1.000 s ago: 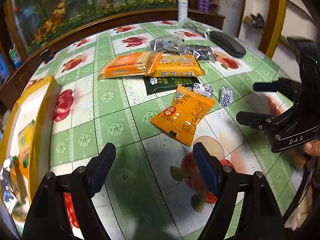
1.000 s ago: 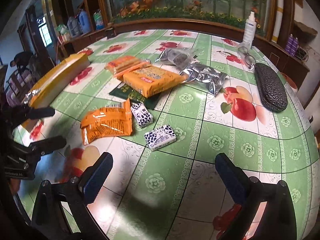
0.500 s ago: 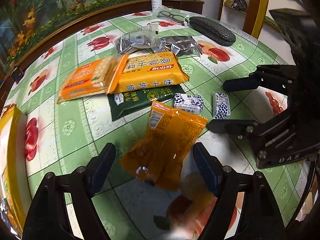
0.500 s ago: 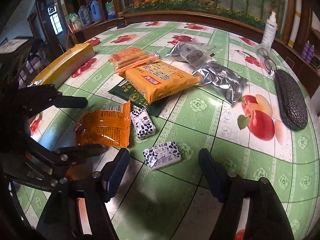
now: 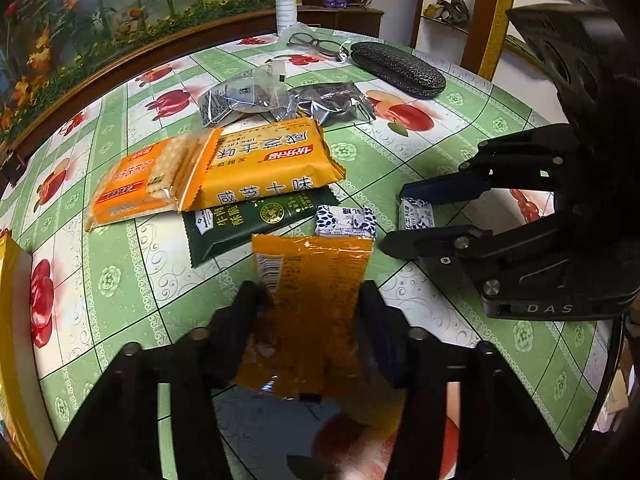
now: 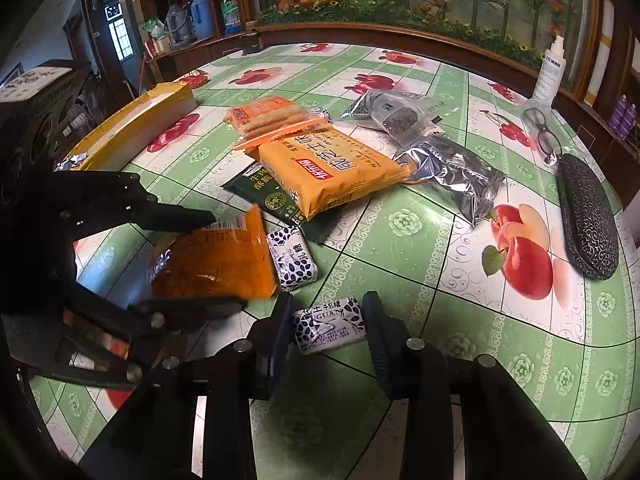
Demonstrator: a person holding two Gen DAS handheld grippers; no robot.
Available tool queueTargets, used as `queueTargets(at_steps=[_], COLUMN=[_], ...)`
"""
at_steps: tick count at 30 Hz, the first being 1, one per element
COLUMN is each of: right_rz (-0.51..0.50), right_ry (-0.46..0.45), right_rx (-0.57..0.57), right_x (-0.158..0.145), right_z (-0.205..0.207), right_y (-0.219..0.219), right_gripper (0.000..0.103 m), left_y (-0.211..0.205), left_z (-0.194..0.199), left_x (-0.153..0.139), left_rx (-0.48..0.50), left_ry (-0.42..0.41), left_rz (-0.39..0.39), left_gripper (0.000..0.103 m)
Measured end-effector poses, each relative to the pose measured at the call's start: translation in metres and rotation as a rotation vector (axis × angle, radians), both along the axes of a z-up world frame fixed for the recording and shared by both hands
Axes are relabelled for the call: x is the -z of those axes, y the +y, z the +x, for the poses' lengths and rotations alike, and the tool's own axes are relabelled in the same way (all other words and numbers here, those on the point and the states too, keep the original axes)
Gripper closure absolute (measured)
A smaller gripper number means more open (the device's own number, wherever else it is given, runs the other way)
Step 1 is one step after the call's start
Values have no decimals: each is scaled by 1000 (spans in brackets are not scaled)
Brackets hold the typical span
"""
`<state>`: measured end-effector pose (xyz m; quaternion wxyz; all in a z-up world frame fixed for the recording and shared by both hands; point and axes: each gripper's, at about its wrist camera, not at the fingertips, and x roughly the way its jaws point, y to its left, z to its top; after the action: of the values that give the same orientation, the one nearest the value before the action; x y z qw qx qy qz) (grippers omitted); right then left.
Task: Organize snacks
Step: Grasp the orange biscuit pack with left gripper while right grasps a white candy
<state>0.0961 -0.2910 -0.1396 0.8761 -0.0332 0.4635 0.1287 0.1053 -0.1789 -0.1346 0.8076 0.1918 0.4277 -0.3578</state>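
Observation:
An orange snack packet [image 5: 316, 264] lies on the green fruit-print table [image 5: 120, 280]. My left gripper [image 5: 310, 296] straddles it with its jaws closing, and the pads press its two sides so the foil buckles. The right wrist view shows that packet [image 6: 216, 264] between the left gripper [image 6: 224, 260] fingers. A small white-and-blue candy [image 6: 330, 322] sits between the pads of my right gripper [image 6: 328, 308], which is shut on its two ends. From the left wrist view, the right gripper [image 5: 394, 220] pinches that candy [image 5: 416, 216].
A second white-and-blue candy [image 5: 346, 222], a dark green packet [image 5: 256, 216], a yellow cracker pack [image 5: 264, 164] and an orange biscuit pack [image 5: 136, 180] lie just beyond. Silver bags [image 5: 332, 104], glasses [image 5: 316, 44] and a black case [image 5: 398, 68] are farther back. A yellow box [image 6: 136, 124] stands at the left.
My left gripper moved forward over the orange packet and closed on it. The right gripper's wide-open fingers came in around the small candy and closed on it.

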Motion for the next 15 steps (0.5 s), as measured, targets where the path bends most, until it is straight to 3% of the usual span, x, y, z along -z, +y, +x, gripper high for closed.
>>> queueTargets(at_steps=[5, 15], right_rz=[27, 100], right_ry=[-4, -36], right_rx=[7, 49], right_x=[-1, -14], right_z=[-5, -20], right_y=[-1, -9], right_gripper=[67, 68], left_y=[4, 41], left_z=[-2, -7], left_x=[-1, -15], left_rx=[-21, -142], left_ry=[4, 5], left_rz=[-10, -103], left_gripper=[65, 67])
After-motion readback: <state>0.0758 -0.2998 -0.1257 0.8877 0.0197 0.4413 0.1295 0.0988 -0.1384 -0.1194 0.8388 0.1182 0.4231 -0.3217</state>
